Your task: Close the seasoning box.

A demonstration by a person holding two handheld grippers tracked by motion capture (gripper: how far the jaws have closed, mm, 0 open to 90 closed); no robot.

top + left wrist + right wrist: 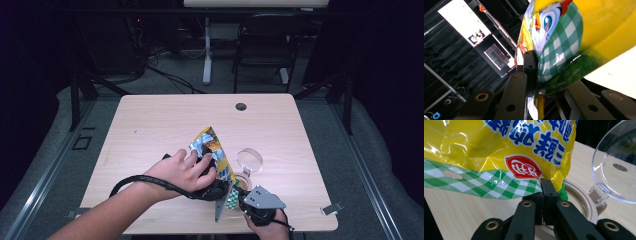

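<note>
A yellow snack bag (212, 150) with a green checked band and a cartoon chick is held up over the table's front middle. My left gripper (220, 192), under a person's hand, is shut on the bag's lower edge; in the left gripper view the bag (564, 37) bulges above the left gripper (536, 75). My right gripper (246, 204) pinches the same bottom corner. In the right gripper view its jaws are shut together on the bag (506, 147) at the right gripper (544, 187). A round beige container (584, 203) sits right below the bag.
The container's clear hinged lid (249, 160) stands open to the right of the bag, also seen as the lid (616, 167). A cable hole (241, 106) is at the table's far edge. A black chair (262, 45) stands beyond the table.
</note>
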